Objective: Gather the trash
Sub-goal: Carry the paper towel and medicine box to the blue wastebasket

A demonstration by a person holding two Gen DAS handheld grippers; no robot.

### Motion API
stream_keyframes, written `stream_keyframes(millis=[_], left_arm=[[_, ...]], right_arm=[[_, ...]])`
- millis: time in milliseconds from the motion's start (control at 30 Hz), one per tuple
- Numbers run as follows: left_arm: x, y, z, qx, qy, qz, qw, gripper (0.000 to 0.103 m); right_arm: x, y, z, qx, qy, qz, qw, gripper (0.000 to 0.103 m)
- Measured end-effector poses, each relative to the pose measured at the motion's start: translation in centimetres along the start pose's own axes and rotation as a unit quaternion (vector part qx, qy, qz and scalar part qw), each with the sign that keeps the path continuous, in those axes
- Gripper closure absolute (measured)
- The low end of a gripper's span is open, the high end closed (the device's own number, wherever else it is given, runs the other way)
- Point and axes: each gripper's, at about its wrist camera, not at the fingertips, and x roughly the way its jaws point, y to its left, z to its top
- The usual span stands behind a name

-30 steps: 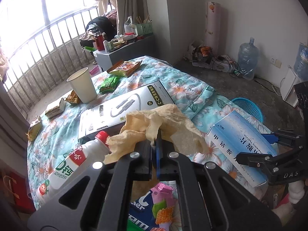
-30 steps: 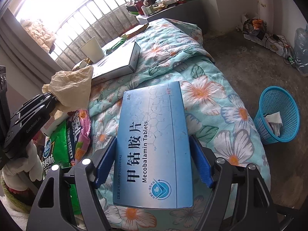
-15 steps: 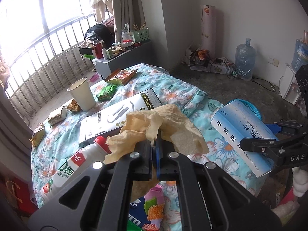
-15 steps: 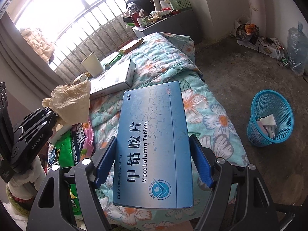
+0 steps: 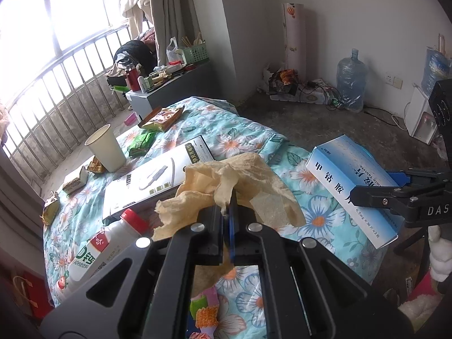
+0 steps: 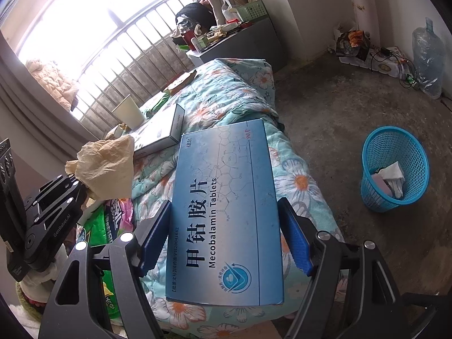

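Above the bed: both pieces of trash, each lifted clear of the quilt.
Left claw [image 5: 227, 212]: pinched tight on a crumpled tan paper wad [image 5: 226, 186].
Right claw [image 6: 224, 237]: spread wide, clamping a flat blue cardboard tablet box [image 6: 226, 212] (printed "Mecobalamin Tablets") by its long sides.
Bed: floral turquoise quilt [image 6: 245, 104] underneath.
Floor: blue plastic mesh wastebasket [image 6: 395, 169], well apart, to the right.

Blue basket [image 6: 395, 169] contents unclear; milk bottle [image 5: 93, 251] partly hidden; desk clutter [image 5: 158, 73] too small.
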Motion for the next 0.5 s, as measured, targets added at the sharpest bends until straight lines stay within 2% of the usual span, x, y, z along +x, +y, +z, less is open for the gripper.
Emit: stream_keyframes(millis=[267,500], left_arm=[[0.5,-2.3,1.4,0.018,-0.001,-0.037,0.9992,0.102],[1.6,-5.8,2.6,0.033,0.007,-0.077,0.9965,0.102]], right_arm=[[-1.9,-2.5,-0.2,0.032,-0.025,-0.011,0.999,0.03],[-3.9,-6.9,-0.3,0.08,-0.048,-0.011,0.996,0.03]])
